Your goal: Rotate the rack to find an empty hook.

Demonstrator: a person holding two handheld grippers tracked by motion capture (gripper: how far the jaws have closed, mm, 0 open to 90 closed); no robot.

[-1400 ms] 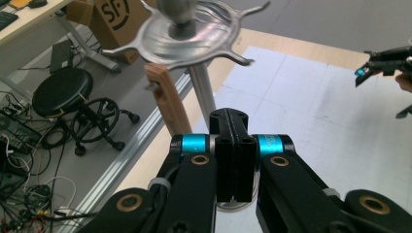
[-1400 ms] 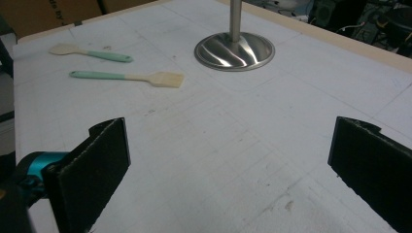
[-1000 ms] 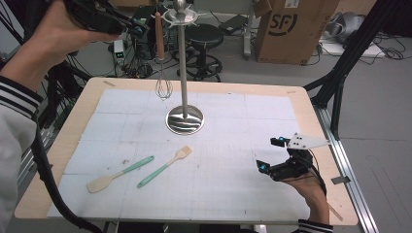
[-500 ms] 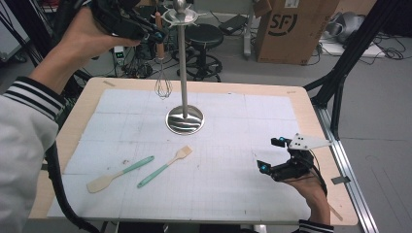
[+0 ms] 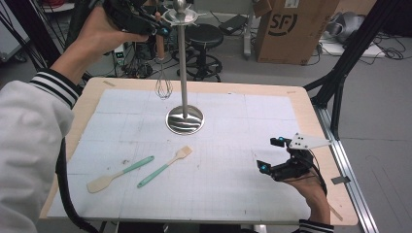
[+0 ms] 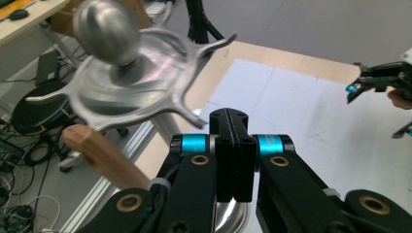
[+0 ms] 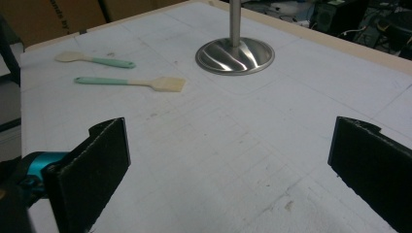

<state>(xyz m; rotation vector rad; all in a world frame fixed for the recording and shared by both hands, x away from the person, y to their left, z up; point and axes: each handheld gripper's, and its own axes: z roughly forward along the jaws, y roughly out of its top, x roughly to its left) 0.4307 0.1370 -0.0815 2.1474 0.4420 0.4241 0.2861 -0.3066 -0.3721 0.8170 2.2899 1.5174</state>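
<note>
Holding a whisk (image 5: 163, 73) beside the stand (image 5: 183, 73), left claw (image 5: 163, 31) clamped; right claw (image 5: 272, 155) apart; box (image 5: 286, 26) reads "SF".

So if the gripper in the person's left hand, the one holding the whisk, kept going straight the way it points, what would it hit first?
Most likely the hook ring atop the steel stand. The left gripper, shut on the whisk, points right at it, though how far off it is is hard to judge.

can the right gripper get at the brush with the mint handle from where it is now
Probably yes. The right gripper rests open low over the mat, and the brush lies flat with bare mat between them. The spatula lies beyond it, and the stand's base sits off to the side.
</note>
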